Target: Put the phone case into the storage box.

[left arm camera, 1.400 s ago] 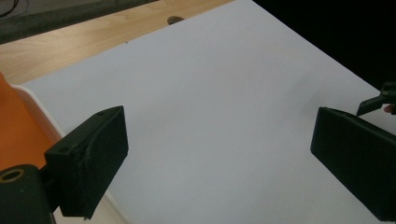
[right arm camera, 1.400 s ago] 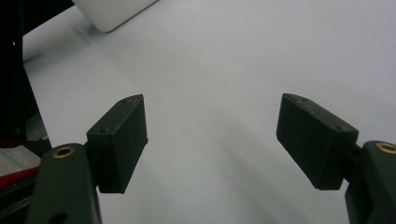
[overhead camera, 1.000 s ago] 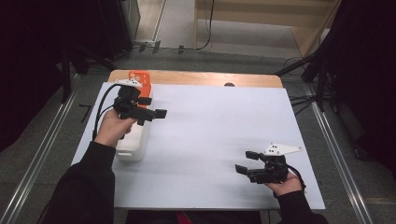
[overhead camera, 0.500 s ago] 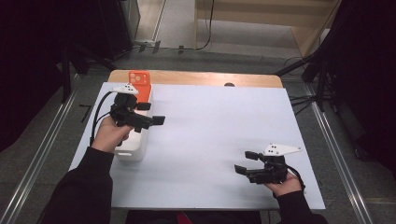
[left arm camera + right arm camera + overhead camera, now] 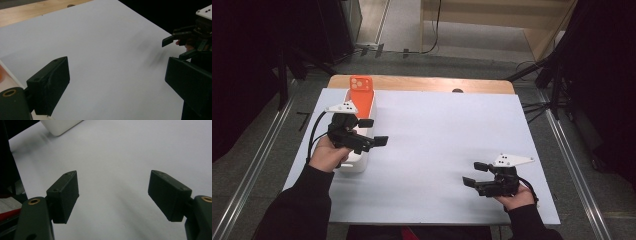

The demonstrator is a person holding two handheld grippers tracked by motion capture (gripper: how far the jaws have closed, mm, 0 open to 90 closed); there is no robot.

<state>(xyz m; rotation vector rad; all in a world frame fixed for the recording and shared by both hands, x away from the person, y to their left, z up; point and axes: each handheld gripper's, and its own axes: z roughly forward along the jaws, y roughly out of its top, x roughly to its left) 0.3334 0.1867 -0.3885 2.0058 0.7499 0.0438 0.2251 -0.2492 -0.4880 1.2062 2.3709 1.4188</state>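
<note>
A long white box (image 5: 356,163) lies at the table's left side. An orange phone-shaped thing (image 5: 361,84) leans in its far end. My left gripper (image 5: 374,132) hovers over the box's middle, open and empty, its jaws pointing right. In the left gripper view, the left gripper (image 5: 117,82) has only white table between its jaws. My right gripper (image 5: 475,174) rests near the front right of the table, open, its jaws pointing left. The right gripper view shows the right gripper (image 5: 113,192) wide open over bare table, with a corner of the white box (image 5: 60,125) far ahead.
A white sheet (image 5: 442,130) covers the table, and a wooden strip (image 5: 422,84) shows along its far edge. In the left gripper view, the other gripper (image 5: 186,37) is at the upper right. Dark stands and cables surround the table on the floor.
My left gripper has drifted back toward the person along the white box, away from the orange thing. The right gripper has stayed put.
</note>
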